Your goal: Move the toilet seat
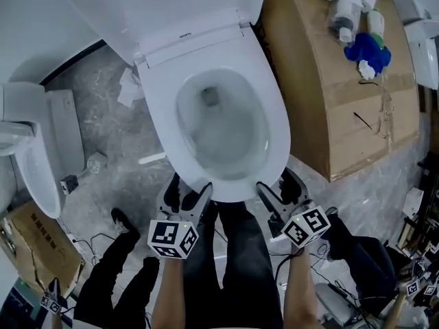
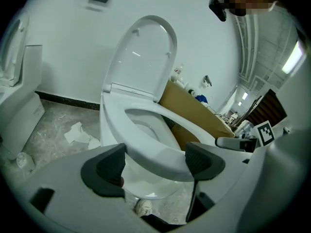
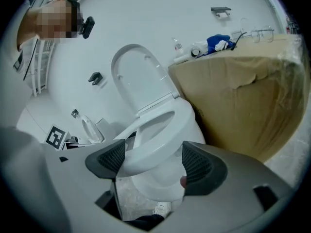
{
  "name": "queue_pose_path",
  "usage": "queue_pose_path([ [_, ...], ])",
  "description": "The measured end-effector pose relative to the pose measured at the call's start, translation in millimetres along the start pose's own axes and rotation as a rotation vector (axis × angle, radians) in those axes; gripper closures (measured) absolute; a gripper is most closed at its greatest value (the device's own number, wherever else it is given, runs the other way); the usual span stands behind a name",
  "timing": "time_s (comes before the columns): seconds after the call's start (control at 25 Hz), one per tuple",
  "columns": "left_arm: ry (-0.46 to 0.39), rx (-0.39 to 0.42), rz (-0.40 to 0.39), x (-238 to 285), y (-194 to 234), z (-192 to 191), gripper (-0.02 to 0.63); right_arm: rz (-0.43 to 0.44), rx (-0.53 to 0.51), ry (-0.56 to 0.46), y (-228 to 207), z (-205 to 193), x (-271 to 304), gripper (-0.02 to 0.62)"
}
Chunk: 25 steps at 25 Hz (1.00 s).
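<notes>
The white toilet seat (image 1: 276, 118) lies down on the bowl, and the lid (image 1: 171, 5) stands raised against the wall. My left gripper (image 1: 189, 192) is open at the seat's front left edge. In the left gripper view the seat's front rim (image 2: 146, 147) runs between the two dark pads of my left gripper (image 2: 155, 161), which do not clamp it. My right gripper (image 1: 278, 187) is open at the front right edge. In the right gripper view the seat (image 3: 165, 132) sits between the spread pads of my right gripper (image 3: 154, 161). I cannot tell whether any pad touches the seat.
A cardboard-covered counter (image 1: 329, 81) stands close on the right, with bottles and a blue cloth (image 1: 367, 50) on top. A second toilet (image 1: 38, 149) is at the left. Crumpled paper (image 1: 127, 88) and cables lie on the floor. The person's legs (image 1: 233, 266) are below the bowl.
</notes>
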<state>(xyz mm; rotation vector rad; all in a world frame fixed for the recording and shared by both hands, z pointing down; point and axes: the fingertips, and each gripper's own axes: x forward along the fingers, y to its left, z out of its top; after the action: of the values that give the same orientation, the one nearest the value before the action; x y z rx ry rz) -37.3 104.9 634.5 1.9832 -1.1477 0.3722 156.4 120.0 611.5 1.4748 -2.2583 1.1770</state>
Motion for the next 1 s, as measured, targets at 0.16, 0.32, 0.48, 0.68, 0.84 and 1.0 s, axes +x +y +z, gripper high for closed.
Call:
queue_pose_path([
  [0.16, -0.019, 0.002, 0.005, -8, -4, 12, 0.213, 0.005, 0.004, -0.021, 8, 12, -5, 0.229],
  [0.32, -0.036, 0.019, 0.016, -12, -8, 23, 0.215, 0.012, 0.013, -0.04, 13, 23, -8, 0.229],
  [0.48, -0.06, 0.026, 0.022, -16, -10, 32, 0.215, 0.016, 0.017, -0.055, 18, 32, -10, 0.227],
  [0.68, -0.106, 0.058, 0.035, -22, -14, 45, 0.216, 0.024, 0.023, -0.076, 24, 43, -12, 0.227],
  [0.84, -0.127, 0.05, 0.039, -25, -16, 53, 0.216, 0.029, 0.031, -0.094, 28, 53, -14, 0.227],
  [1.0, -0.144, 0.058, 0.042, -27, -18, 60, 0.217, 0.033, 0.036, -0.104, 31, 58, -14, 0.227],
])
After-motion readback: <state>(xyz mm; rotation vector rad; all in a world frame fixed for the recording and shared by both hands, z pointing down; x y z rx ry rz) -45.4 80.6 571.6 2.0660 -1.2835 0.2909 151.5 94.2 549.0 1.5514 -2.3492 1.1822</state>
